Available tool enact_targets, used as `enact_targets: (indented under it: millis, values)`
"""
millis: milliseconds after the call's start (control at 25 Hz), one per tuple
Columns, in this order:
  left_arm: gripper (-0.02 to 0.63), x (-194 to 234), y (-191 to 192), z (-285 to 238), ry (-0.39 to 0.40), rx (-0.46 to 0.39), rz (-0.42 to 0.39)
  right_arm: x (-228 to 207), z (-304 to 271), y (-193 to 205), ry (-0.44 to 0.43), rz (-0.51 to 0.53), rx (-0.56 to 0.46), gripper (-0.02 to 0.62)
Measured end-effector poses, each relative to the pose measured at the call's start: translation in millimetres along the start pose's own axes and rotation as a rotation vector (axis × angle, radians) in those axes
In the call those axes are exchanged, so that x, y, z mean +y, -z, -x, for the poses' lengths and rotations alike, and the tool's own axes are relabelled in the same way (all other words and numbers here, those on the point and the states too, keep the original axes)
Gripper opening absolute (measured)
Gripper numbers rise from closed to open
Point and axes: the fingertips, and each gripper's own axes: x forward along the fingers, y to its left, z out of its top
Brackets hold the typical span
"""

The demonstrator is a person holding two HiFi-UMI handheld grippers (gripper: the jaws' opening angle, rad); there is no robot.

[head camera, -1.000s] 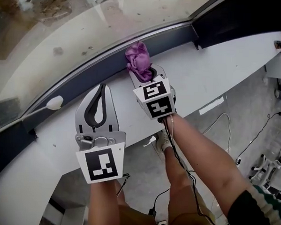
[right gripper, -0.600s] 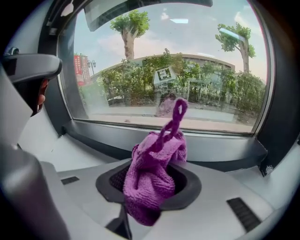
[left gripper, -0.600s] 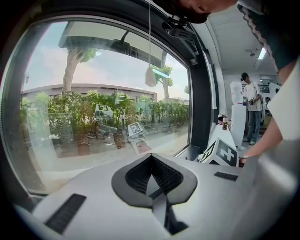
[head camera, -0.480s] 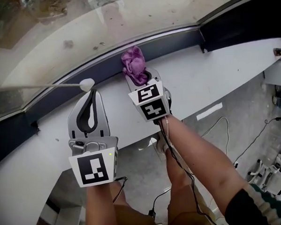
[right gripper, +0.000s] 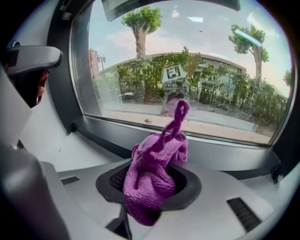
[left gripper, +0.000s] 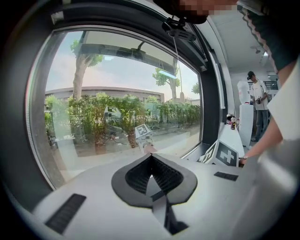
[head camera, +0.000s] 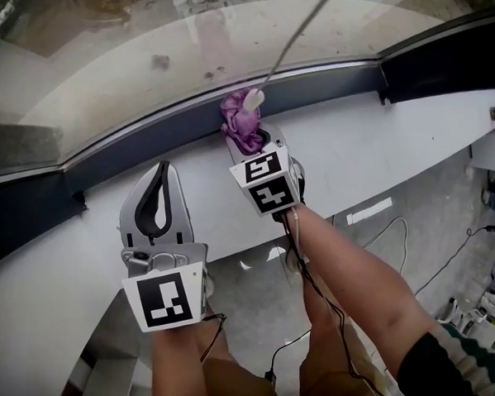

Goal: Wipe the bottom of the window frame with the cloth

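Observation:
A bunched purple cloth (head camera: 242,121) is clamped in my right gripper (head camera: 252,138), which is shut on it. The cloth's tip rests against the dark grey bottom rail of the window frame (head camera: 159,139). In the right gripper view the cloth (right gripper: 154,176) fills the jaws, with the rail (right gripper: 220,150) just beyond. My left gripper (head camera: 158,176) is shut and holds nothing, hovering over the white sill (head camera: 374,150), short of the rail. In the left gripper view its tips (left gripper: 151,157) meet in front of the glass.
A blind cord with a white knob (head camera: 254,100) hangs in front of the cloth. The glass pane (head camera: 156,39) rises behind the rail. Cables (head camera: 378,233) lie on the floor below the sill. A person (left gripper: 258,98) stands far right in the left gripper view.
The white cord knob has swung right from near my left gripper to over the cloth. Both grippers stay close to their places along the rail, with my view shifted slightly.

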Motion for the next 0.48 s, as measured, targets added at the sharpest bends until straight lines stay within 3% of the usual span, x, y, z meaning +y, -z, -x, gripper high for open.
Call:
enact_targets:
  millis: [480]
  values:
    - [0.003, 68, 19, 43, -0.068, -0.008, 0.028, 83, -23, -22, -0.066, 0.058, -0.006, 0.146]
